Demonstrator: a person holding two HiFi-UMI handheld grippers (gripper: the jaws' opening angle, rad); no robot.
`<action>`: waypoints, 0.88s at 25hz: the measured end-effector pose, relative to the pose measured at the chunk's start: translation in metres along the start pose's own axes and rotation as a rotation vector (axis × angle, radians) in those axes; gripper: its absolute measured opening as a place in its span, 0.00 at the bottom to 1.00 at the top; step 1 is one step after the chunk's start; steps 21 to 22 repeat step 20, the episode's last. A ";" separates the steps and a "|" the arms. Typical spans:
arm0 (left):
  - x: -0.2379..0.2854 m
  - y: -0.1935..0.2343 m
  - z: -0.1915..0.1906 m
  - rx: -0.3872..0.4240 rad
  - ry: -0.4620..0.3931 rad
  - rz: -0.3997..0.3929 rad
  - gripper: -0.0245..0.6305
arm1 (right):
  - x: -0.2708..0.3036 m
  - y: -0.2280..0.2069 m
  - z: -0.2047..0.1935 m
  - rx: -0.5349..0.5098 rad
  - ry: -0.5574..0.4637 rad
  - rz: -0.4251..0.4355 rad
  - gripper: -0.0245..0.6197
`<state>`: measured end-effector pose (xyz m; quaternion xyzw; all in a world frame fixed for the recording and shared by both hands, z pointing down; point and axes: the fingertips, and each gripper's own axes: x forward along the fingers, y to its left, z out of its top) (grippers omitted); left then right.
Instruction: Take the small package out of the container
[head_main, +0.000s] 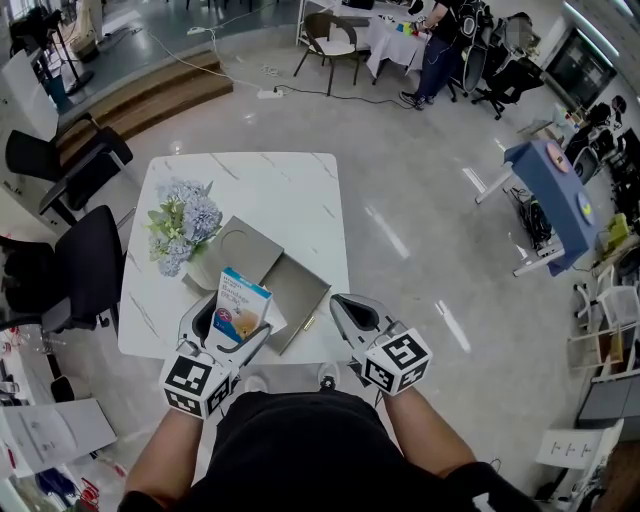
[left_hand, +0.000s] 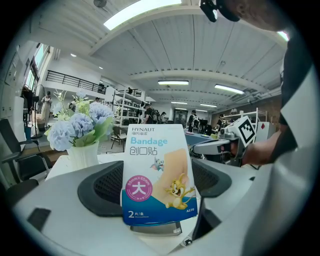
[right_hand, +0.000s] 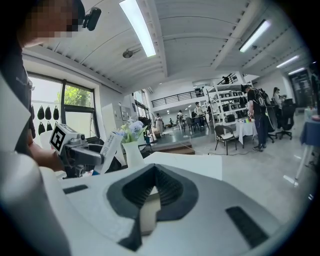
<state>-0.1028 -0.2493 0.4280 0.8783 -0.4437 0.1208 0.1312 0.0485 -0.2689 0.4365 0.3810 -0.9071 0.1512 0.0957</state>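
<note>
The small package (head_main: 241, 306) is a light blue and white bandage box, held upright above the table's front left. My left gripper (head_main: 230, 335) is shut on its lower part. In the left gripper view the package (left_hand: 160, 172) fills the space between the two dark pads (left_hand: 102, 187). The container (head_main: 301, 290) is a flat grey box lying open on the white table (head_main: 285, 185), its lid (head_main: 243, 247) folded back to the left. My right gripper (head_main: 352, 312) hovers at the container's front right corner, jaws together and holding nothing. The right gripper view also shows the package (right_hand: 108, 145).
A white vase of pale blue flowers (head_main: 184, 226) stands just left of the lid. Black chairs (head_main: 85, 262) sit along the table's left side. The polished floor (head_main: 430, 250) lies to the right, with a blue table (head_main: 553, 195) farther off.
</note>
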 end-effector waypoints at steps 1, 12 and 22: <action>0.000 0.000 0.000 0.000 0.001 0.000 0.69 | 0.000 0.000 0.000 0.000 0.000 -0.001 0.04; 0.002 -0.001 -0.003 0.003 0.005 -0.006 0.69 | 0.000 0.000 -0.001 -0.002 -0.003 0.000 0.04; 0.003 0.001 0.000 -0.007 0.000 0.000 0.69 | 0.002 0.000 0.002 0.002 -0.007 -0.001 0.04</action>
